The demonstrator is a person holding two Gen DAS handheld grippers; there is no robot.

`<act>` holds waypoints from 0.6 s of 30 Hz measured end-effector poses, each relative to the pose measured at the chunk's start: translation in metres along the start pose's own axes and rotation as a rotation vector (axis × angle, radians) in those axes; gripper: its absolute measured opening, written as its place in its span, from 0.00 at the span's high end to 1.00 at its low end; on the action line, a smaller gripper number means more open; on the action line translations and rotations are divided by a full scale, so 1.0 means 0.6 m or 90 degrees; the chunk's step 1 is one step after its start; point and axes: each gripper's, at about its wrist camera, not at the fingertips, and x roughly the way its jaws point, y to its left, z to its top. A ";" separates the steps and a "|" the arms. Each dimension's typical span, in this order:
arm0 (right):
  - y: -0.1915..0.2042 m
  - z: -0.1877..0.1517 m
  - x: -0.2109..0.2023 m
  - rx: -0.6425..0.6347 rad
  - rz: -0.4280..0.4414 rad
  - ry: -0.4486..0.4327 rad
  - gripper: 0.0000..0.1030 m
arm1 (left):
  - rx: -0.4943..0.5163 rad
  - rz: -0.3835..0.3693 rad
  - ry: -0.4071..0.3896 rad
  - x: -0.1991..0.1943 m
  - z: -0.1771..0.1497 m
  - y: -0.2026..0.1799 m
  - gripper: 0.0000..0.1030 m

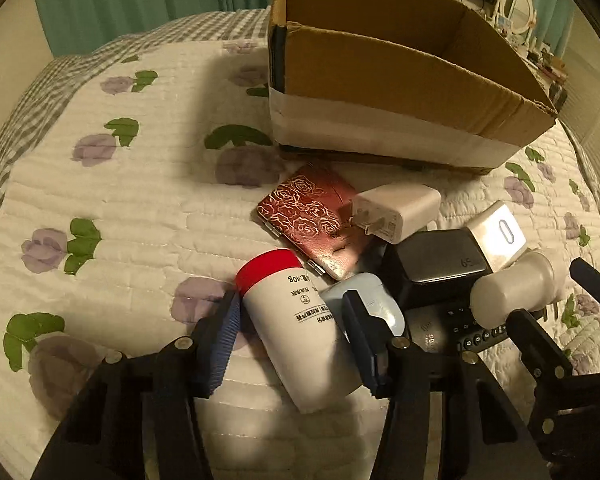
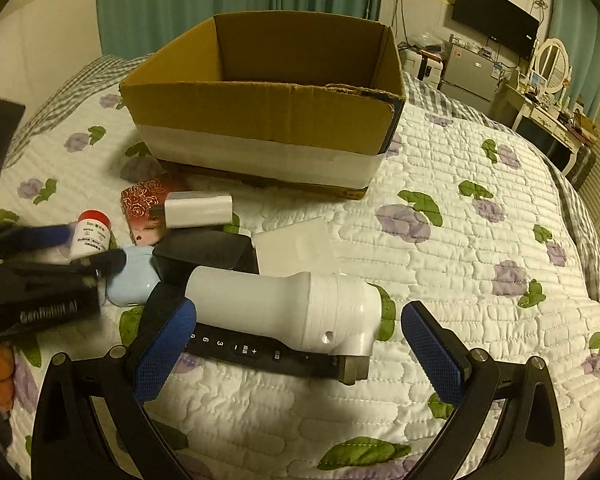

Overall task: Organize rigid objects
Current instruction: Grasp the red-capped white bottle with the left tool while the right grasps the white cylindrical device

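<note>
**A:** Bedroom; a white quilted bedspread (image 2: 440, 184) with purple flowers, open brown cardboard box (image 2: 268, 112) at the back, clutter heaped before it.

**B:** I've put my left gripper (image 1: 296, 320) astride the red-capped white plastic bottle (image 1: 296, 328), jaws open, barely touching. My right gripper (image 2: 300, 332) gapes around the white plastic cylinder (image 2: 284, 308) atop a black remote (image 2: 260, 354), gripping nothing.
</note>
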 end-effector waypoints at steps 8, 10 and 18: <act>0.003 0.002 -0.012 -0.044 -0.023 -0.007 0.00 | -0.009 -0.055 -0.003 -0.030 -0.012 0.006 0.63; 0.006 0.004 -0.018 -0.079 -0.023 -0.010 0.00 | 0.001 -0.053 -0.007 -0.037 -0.011 0.001 0.63; 0.033 0.015 0.016 -0.218 -0.024 0.037 0.01 | 0.000 -0.056 -0.022 -0.052 -0.002 0.007 0.64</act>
